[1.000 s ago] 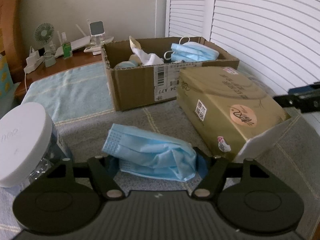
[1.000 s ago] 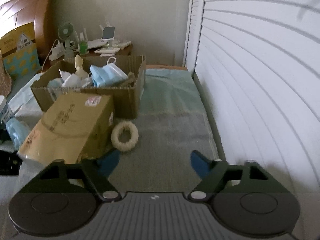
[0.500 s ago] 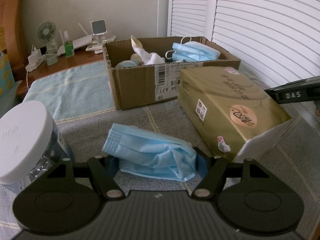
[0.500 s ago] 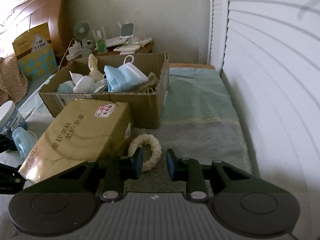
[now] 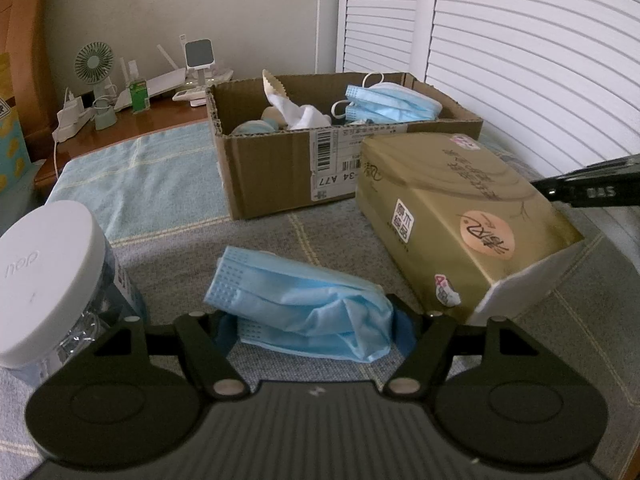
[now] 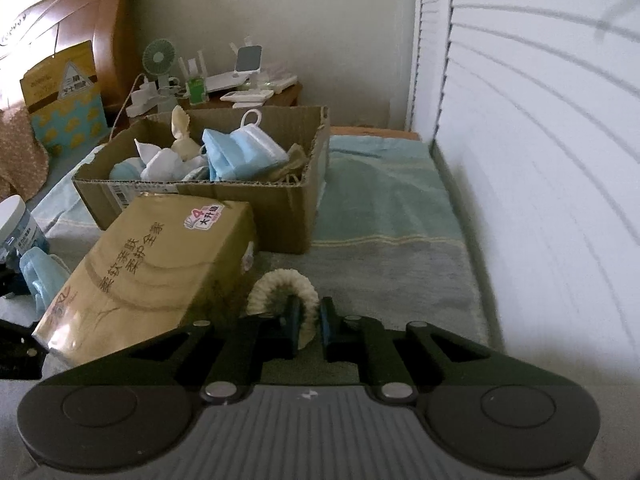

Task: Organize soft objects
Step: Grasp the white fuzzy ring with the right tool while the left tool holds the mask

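A crumpled blue face mask (image 5: 304,304) lies on the grey bedspread between the fingers of my left gripper (image 5: 310,326), which is open around it. My right gripper (image 6: 309,318) is shut on a cream fluffy hair ring (image 6: 280,286) beside the gold tissue pack (image 6: 152,264). The cardboard box (image 6: 280,208) behind holds masks (image 6: 240,152) and cloths; it also shows in the left wrist view (image 5: 272,176). The blue mask also shows at the left of the right wrist view (image 6: 40,276).
A white-lidded jar (image 5: 48,272) stands left of the blue mask. The gold tissue pack (image 5: 460,216) lies to its right. A nightstand (image 6: 248,92) with a fan and gadgets stands behind the box. White shutters (image 6: 540,160) line the right side.
My right gripper moved forward and left to the hair ring and closed on it. My left gripper stayed open around the blue mask.
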Motion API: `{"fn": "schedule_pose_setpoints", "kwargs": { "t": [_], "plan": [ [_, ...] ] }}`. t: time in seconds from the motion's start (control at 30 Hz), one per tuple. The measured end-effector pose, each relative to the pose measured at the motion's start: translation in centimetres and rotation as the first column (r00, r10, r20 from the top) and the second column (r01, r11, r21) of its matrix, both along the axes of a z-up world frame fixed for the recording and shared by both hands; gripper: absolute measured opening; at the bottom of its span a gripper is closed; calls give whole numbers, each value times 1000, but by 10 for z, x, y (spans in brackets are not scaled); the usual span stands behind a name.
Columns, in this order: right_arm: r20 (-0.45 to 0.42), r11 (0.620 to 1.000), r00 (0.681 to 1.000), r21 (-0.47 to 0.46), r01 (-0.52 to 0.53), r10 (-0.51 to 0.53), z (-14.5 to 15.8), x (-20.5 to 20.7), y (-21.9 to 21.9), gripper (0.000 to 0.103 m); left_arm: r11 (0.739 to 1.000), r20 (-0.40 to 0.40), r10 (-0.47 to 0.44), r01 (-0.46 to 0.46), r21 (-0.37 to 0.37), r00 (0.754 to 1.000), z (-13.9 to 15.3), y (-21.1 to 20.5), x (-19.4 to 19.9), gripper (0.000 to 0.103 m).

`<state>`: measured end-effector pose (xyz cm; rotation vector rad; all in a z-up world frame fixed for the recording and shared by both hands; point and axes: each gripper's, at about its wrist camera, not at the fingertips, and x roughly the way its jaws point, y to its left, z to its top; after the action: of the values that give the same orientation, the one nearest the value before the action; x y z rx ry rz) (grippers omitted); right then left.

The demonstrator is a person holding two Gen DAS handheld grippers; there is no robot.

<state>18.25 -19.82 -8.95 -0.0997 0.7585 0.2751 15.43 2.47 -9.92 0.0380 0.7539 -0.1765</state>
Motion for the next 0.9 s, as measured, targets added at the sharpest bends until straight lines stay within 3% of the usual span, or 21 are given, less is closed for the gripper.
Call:
{"fn": "schedule_pose_setpoints", "kwargs": {
  "t": [0.2,0.27,0.4,0.47,0.5,0.9],
  "plan": [
    [0,996,999,-71,47,-47,2,-14,-8,16,1000,4,-1,1,1,1000,-1,0,-1,72],
    [-3,995,998,-71,66,-66,0,-16,-11,32,1000,3,-2,2,1,1000,-1,0,-1,72],
    [-2,996,998,-65,66,-66,-1,-24,-11,37,1000,3,-1,1,1,1000,0,0,-1,72],
    [4,996,998,-63,62,-61,0,-30,-11,56,1000,3,-2,2,2,1000,0,0,-1,72],
    [10,997,999,-65,50,-50,0,-34,-10,59,1000,3,-2,2,1,1000,-1,0,-1,72],
    [25,992,999,-128,-22,26,-18,-38,4,59,1000,2,-3,3,2,1000,0,0,-2,72]
  ]
}}
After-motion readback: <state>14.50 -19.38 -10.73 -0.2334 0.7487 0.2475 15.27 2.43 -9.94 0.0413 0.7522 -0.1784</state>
